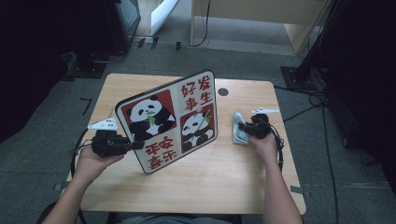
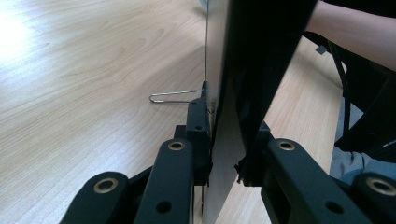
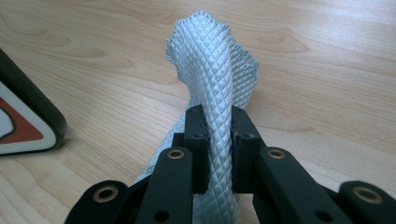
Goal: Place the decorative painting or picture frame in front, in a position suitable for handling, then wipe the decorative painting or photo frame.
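Table (image 1: 224,182): pale wood, seen from above, the person's forearms coming in from the near edge.

Panda board (image 1: 170,120): a flat square panel with two pandas and red characters, propped on its lower edge left of centre, leaning back, picture side toward the person. A thin wire stand (image 2: 170,95) juts from its back onto the table.

Cloth (image 1: 239,128): a small pale blue-grey rag with a diamond weave, right of the board and apart from it, partly lifted off the table.

Progress (a judgement): the work looks like wiping the board. Both things are gripped, so the pick-up is done; cloth and board face do not touch yet, so the wiping itself is left.

Left gripper (image 1: 135,145): held low and level at the board's left edge, hand behind it near the table's left side. Jaws pinch the board's edge, one pad on the back, one on the front (clear in the left gripper view).

Right gripper (image 1: 243,127): hand rests right of centre, pointing left toward the board. Jaws pressed together on a bunched fold of the cloth (image 3: 219,121), which stands up between the pads.
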A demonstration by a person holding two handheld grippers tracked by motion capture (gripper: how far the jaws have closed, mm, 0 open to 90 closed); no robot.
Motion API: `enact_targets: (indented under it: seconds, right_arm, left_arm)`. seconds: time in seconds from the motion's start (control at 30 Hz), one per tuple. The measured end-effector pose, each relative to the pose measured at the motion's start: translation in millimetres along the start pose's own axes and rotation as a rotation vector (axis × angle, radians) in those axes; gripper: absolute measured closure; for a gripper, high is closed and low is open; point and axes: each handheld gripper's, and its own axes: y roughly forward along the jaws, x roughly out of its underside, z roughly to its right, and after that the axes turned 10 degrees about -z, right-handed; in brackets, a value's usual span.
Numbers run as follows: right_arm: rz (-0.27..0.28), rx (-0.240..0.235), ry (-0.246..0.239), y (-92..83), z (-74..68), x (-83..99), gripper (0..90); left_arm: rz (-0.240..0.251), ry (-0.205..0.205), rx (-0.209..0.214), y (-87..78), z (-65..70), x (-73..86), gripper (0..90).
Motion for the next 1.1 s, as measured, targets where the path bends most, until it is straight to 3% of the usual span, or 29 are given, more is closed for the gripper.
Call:
enact_targets:
  seconds: [0.27, 0.4, 0.67, 1.1]
  right_arm:
    - [0.002, -0.016, -0.014, -5.6, -3.3, -4.0, 80.8]
    - [0.002, -0.016, -0.027, -8.0, -5.5, -5.3, 80.8]
    - [0.022, -0.041, -0.03, -21.9, -12.4, -13.0, 80.7]
    - [0.035, -0.057, -0.073, -35.9, -29.9, -26.5, 80.7]
  left_arm:
    - [0.005, -0.009, -0.001, 0.0, -0.2, 0.2, 78.6]
    - [0.007, -0.027, 0.021, 0.2, -1.5, 0.6, 78.6]
    - [0.013, -0.032, 0.014, -0.3, -0.7, 0.6, 77.8]
    - [0.012, -0.005, -0.012, -1.2, 3.5, -1.5, 78.7]
